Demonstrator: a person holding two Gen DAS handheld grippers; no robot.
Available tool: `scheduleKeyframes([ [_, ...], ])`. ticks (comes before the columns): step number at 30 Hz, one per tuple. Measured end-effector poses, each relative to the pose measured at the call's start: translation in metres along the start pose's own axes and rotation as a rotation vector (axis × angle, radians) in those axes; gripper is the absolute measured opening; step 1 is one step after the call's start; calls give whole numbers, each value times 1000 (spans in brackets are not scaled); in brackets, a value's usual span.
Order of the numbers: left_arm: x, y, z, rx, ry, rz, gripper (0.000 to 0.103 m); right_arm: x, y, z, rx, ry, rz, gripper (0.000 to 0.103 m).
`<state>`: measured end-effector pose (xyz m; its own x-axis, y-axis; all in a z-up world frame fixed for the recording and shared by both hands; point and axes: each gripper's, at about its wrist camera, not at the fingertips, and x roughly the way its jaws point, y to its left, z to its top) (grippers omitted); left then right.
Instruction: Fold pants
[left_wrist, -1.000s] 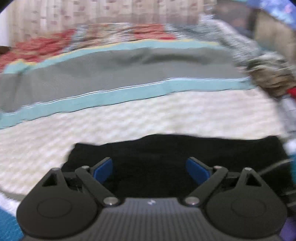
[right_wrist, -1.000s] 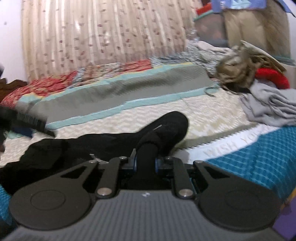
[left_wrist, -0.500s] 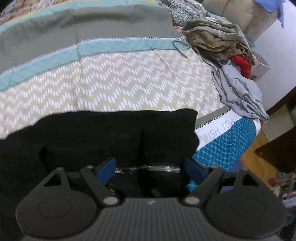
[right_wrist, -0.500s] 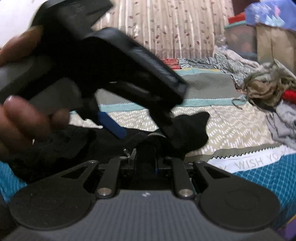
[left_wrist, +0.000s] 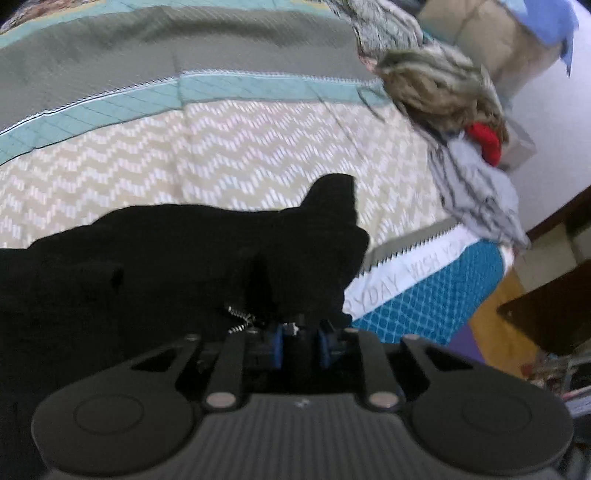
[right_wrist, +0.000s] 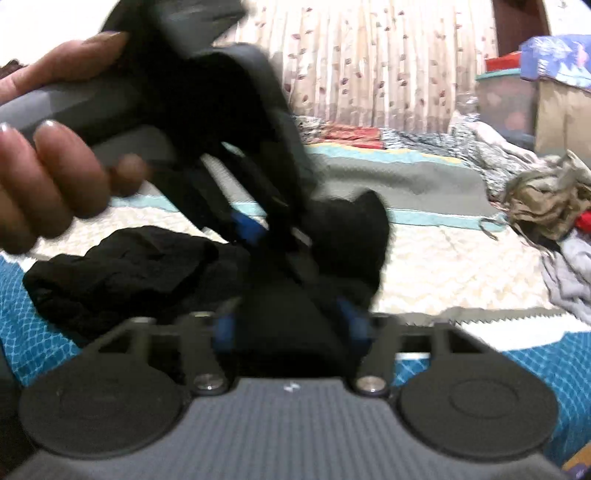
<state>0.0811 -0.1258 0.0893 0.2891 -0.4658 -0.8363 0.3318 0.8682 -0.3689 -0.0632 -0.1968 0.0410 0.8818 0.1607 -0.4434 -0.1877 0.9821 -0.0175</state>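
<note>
The left gripper (left_wrist: 298, 345) pinches the black pants (left_wrist: 177, 258) bunched just ahead on the bed (left_wrist: 258, 147), while only the right view shows the right gripper (right_wrist: 291, 326) parted around cloth beneath the person's hand (right_wrist: 48, 177).

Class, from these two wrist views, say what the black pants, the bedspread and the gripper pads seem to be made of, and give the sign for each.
Black pants: soft matte fabric, probably cotton or a blend; it bunches in limp folds, and a metal zipper glints.
Bedspread: woven or quilted cloth, matte, with a printed zigzag pattern and stitched bands.
Gripper pads: blue, likely rubber or soft plastic; too blurred to be sure.
</note>
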Motion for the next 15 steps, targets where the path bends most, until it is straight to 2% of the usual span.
scheduleKeyframes([
  [3, -16, 14, 0, -19, -25, -22, 16, 8, -7, -3, 46, 43, 20, 66],
  [4, -21, 18, 0, -20, -37, -21, 16, 14, -6, -3, 49, 61, 37, 62],
  [5, -26, 23, 0, -22, -48, -23, 16, 18, -4, -2, 46, 74, 56, 40],
  [6, -34, 30, -1, -29, -62, -23, 16, 22, -1, 0, 36, 86, 76, 31],
  [11, -67, 76, -6, -102, -142, -10, 16, 23, 23, 30, -24, 24, 158, 25],
  [15, -86, 121, -10, -188, -185, 44, 16, 33, 68, 51, -149, -2, 249, 24],
])
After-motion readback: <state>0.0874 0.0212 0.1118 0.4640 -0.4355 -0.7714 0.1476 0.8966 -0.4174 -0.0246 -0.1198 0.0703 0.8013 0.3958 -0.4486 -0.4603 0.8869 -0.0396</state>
